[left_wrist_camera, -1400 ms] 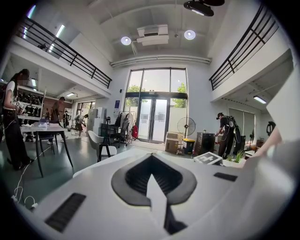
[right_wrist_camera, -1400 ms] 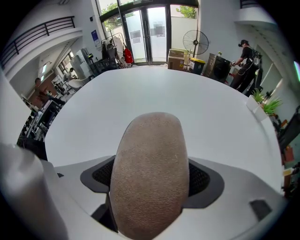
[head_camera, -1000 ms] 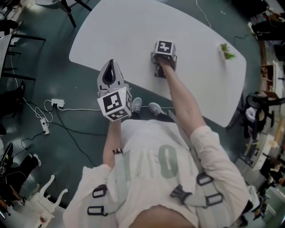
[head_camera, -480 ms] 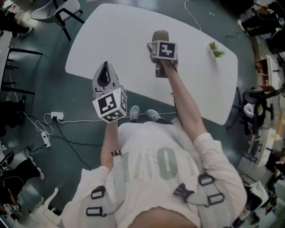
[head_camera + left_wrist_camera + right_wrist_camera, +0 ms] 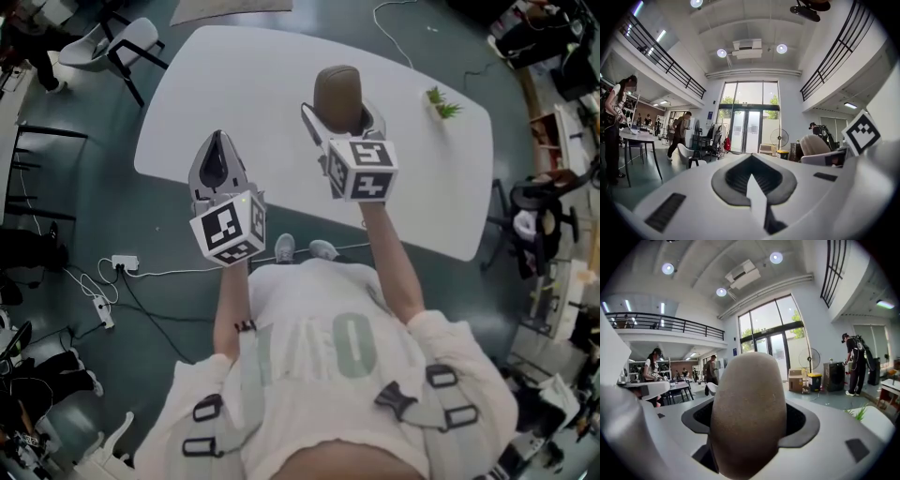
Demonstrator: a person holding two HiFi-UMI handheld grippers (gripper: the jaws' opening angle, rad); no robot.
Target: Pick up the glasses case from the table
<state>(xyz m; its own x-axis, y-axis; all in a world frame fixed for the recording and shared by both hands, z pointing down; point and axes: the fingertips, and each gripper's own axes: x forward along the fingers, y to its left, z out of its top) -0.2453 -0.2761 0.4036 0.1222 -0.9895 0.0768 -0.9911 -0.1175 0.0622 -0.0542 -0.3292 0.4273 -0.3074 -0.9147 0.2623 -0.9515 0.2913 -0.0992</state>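
The brown oval glasses case (image 5: 338,97) stands up between the jaws of my right gripper (image 5: 342,117), which is shut on it and holds it raised well above the white table (image 5: 253,84). In the right gripper view the case (image 5: 746,413) fills the middle, pointing up and forward, gripped at its lower end. My left gripper (image 5: 217,161) is held up over the table's near left edge, its jaws shut with nothing between them; its own view shows the closed white jaws (image 5: 752,185) pointing out into the room.
A small green plant (image 5: 439,103) sits at the table's far right. Chairs (image 5: 117,42) stand off the table's far left corner, cables and a power strip (image 5: 117,265) lie on the floor at left. People stand and walk in the hall in both gripper views.
My right gripper has lifted the glasses case off the table and tilted back toward me, so the case now points upward. The left gripper has stayed roughly where it was.
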